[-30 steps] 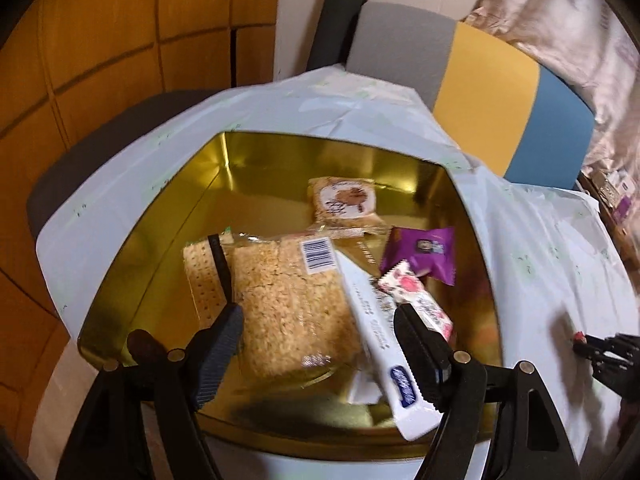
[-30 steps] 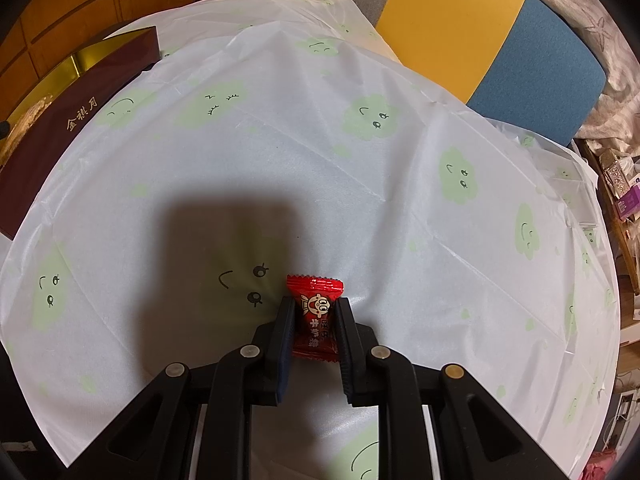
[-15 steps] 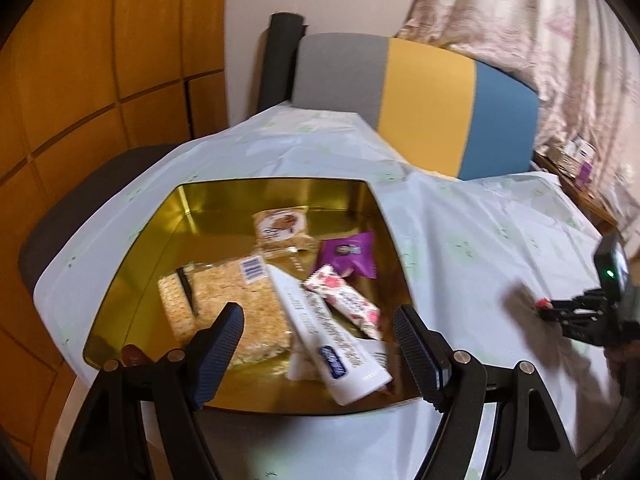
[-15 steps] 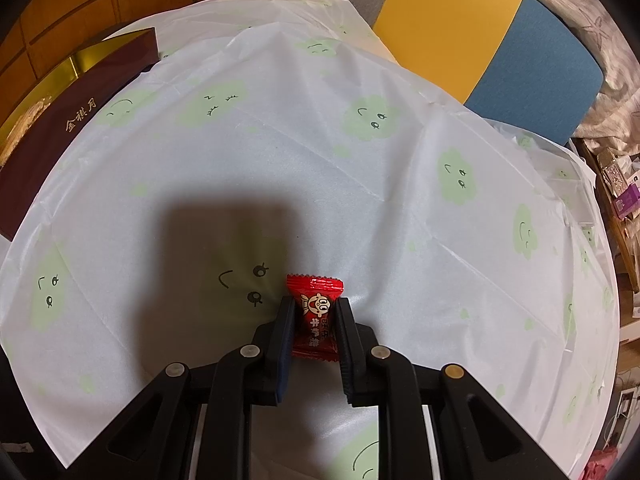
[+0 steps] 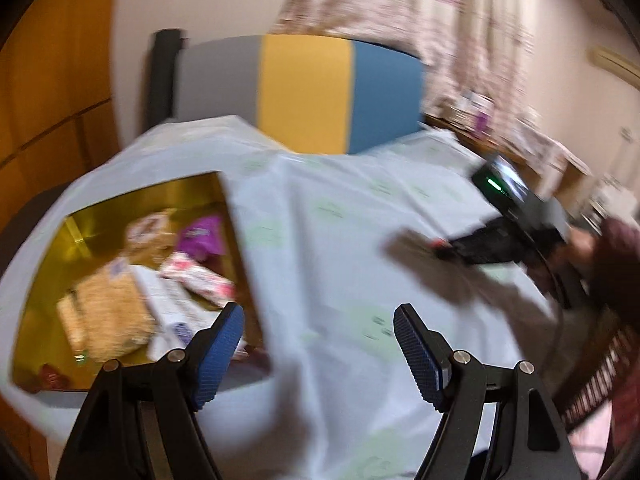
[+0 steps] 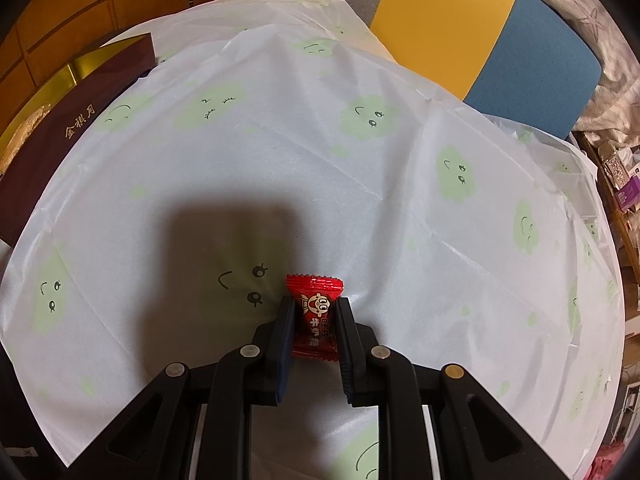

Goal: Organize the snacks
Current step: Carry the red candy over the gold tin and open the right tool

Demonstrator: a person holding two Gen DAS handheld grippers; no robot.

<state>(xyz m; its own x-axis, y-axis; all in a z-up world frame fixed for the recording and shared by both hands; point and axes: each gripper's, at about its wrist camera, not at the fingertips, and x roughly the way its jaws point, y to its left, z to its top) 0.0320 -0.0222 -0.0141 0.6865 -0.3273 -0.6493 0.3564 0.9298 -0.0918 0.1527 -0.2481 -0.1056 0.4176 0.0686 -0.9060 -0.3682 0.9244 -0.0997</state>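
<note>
Small red foil-wrapped candy (image 6: 316, 316) is pinched firmly by right gripper (image 6: 314, 330), to be lifted level toward gold-lined tin (image 5: 80, 236); left gripper (image 5: 318, 350) is held wide, empty.

the small crimped candy wrapper (image 6: 316, 316) is bright red with a white cartoon face and white characters. the thin plastic tablecloth (image 6: 320, 152) is white, printed with pale green cloud shapes bearing black winking faces. the rectangular box (image 6: 60, 136) is dark maroon outside with gold lettering and shiny gold inside (image 5: 120, 208). in it lie a purple packet (image 5: 202, 234) and a white packet with pink flowers (image 5: 200, 280). the chair back (image 6: 480, 32) is grey, yellow and blue.
</note>
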